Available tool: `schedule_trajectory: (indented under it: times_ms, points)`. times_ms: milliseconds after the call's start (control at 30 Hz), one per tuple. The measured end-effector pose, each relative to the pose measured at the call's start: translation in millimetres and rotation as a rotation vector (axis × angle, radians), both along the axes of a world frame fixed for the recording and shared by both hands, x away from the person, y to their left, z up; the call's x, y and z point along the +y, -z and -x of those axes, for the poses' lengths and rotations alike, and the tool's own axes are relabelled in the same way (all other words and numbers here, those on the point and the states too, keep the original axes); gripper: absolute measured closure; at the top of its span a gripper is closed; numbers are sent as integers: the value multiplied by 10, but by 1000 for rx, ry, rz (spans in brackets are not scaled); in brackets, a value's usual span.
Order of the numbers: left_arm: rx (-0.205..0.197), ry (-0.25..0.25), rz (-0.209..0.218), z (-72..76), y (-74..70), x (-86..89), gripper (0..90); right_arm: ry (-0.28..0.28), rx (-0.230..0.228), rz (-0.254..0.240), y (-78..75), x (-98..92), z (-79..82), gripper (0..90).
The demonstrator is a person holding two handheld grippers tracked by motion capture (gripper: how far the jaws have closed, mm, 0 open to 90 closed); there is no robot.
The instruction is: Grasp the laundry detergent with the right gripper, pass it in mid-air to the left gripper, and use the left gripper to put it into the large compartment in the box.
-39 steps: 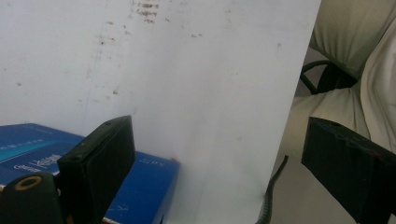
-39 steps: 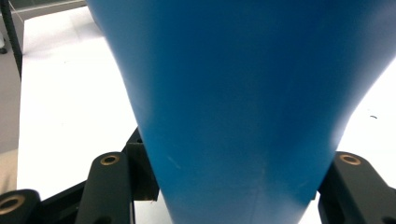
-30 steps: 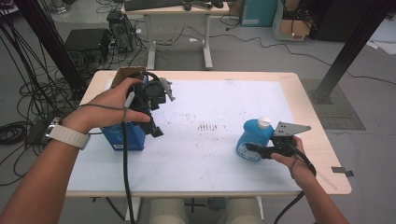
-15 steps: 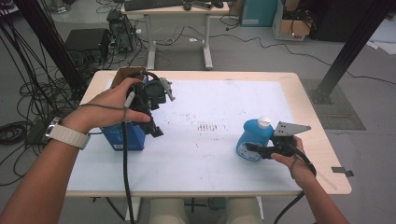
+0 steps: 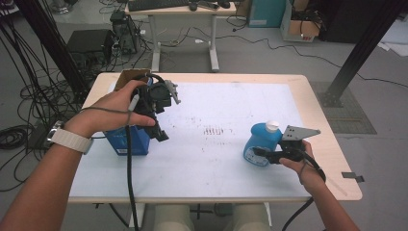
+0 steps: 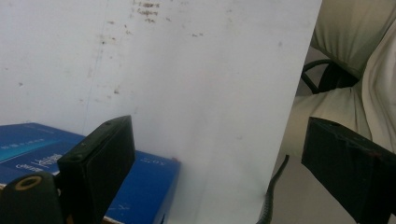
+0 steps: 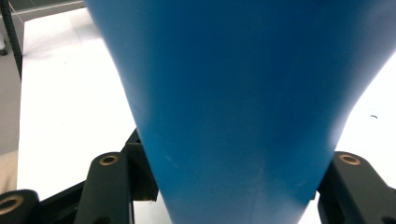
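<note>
Blue plastic, the bottle [image 5: 260,143] stood upright at the table's [image 5: 221,183] right, clamped at its base between the right gripper's [image 5: 262,153] jaws, while the left gripper [image 5: 161,136], jaws apart, hovered well apart above the blue box [image 5: 127,139].

Left gripper [image 5: 161,127] raised, fingers spread wide, right gripper [image 5: 262,153] low, fingers apparently clamped

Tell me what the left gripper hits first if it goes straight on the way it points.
Probably the bare white tabletop. The left gripper stands open, tilted down at it; the blue box lies beside its left jaw, off that line. Depth is hard to judge.
</note>
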State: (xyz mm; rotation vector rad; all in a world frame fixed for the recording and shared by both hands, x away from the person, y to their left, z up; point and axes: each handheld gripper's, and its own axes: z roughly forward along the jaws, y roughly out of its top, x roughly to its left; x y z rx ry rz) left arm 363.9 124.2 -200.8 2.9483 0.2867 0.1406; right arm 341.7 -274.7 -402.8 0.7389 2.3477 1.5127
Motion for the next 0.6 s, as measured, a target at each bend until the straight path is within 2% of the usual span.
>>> schedule_trajectory:
  times_ms: [367, 600]
  points:
    - [-9, 3, 1, 7, -16, -4, 101, -3, 0, -1, 0, -3, -3, 422]
    - [-29, -7, 2, 38, -52, -25, 100, -3, -3, 0, -1, -1, -1, 425]
